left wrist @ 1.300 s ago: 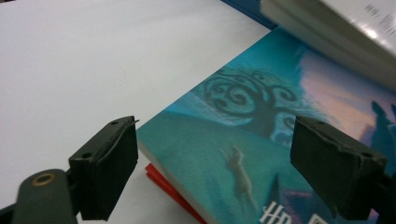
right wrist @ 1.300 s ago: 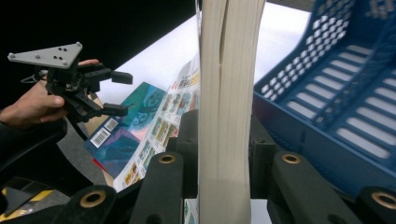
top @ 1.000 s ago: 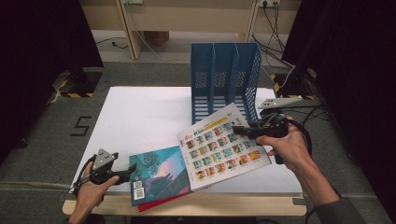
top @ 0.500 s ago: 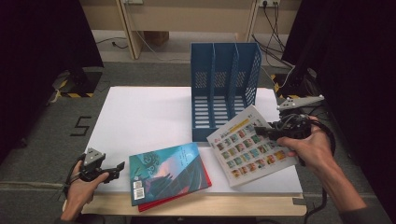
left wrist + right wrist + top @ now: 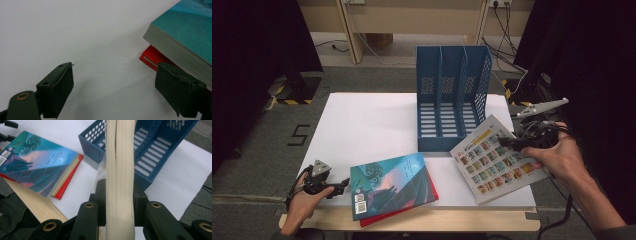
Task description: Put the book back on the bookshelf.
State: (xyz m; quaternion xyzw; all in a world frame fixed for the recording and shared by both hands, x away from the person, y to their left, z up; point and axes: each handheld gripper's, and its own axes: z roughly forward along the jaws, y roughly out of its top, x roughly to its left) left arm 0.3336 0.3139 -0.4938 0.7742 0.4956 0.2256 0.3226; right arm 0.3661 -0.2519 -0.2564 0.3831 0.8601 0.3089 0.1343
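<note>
Right gripper (image 5: 507, 143) clamped on picture book (image 5: 497, 159) edge — book beside blue file rack (image 5: 452, 95). Left gripper (image 5: 343, 183) jaws apart, empty — beside teal book (image 5: 389, 182).

Only clear sign: a black "5" (image 5: 298, 135) marked on the grey floor, just off the tabletop's left edge. Teal book (image 5: 389, 182) near the front edge has a white barcode label (image 5: 359, 201) at its front-left corner, digits too small to read; right gripper view shows the label too, plus small cover lettering, not legible. Booklet w/ picture grid (image 5: 497, 157) by the right edge: orange header strip, print too small to read.
</note>
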